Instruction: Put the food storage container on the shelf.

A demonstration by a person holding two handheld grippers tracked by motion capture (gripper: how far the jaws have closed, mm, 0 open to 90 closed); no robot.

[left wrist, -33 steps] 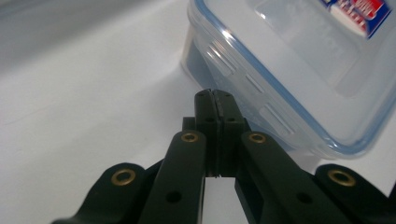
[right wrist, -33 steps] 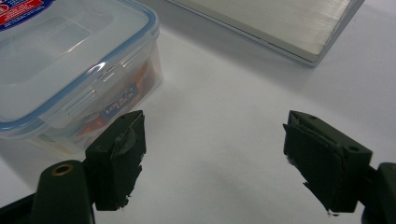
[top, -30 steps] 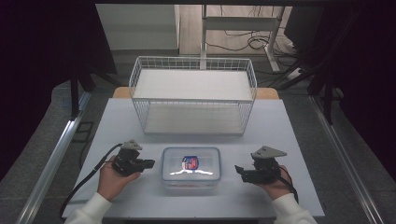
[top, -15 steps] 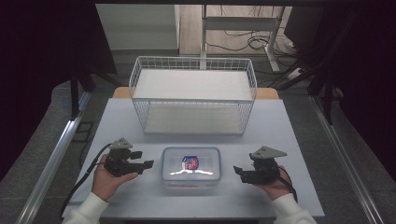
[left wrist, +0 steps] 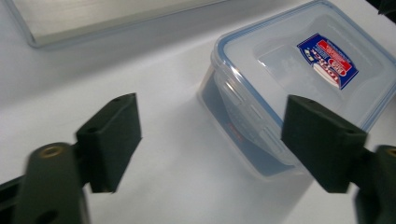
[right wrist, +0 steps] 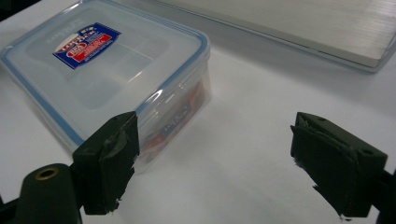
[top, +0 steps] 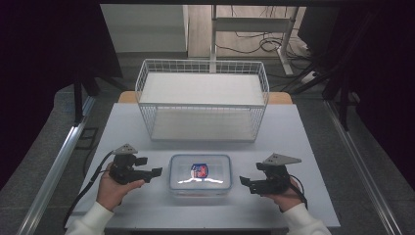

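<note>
High view: a pale bench point(top: 303, 142) carries a clear plastic container point(top: 200, 175) with a blue-edged lid and a red and blue label, set near the person's edge. Behind it stands a white wire basket point(top: 203, 100). The left gripper point(top: 155, 172) sits just left of the container and the right gripper point(top: 243, 181) just right of it, each pointing inward at a short end. Neither touches the box.

Left gripper view: the two black fingers point(left wrist: 109, 140) stand wide apart and have just been opening; nothing lies between them except bare bench. The container's near corner point(left wrist: 243, 121) lies just ahead, nearer the far-side finger. A side latch flap shows on the wall facing the gripper.

Right gripper view: the fingers point(right wrist: 108, 161) are spread wide and empty, and have just opened a little further. The container point(right wrist: 107, 65) lies ahead and off to one side, its corner close to one finger.

Likely trouble from here: the box is light and sits on smooth bench, so if one gripper pushes before the other, it may slide or spin away. Both grippers line up off-centre with the corners, so closing now could pinch a rounded corner and slip off. A finger catching a latch flap could pop the lid.
</note>
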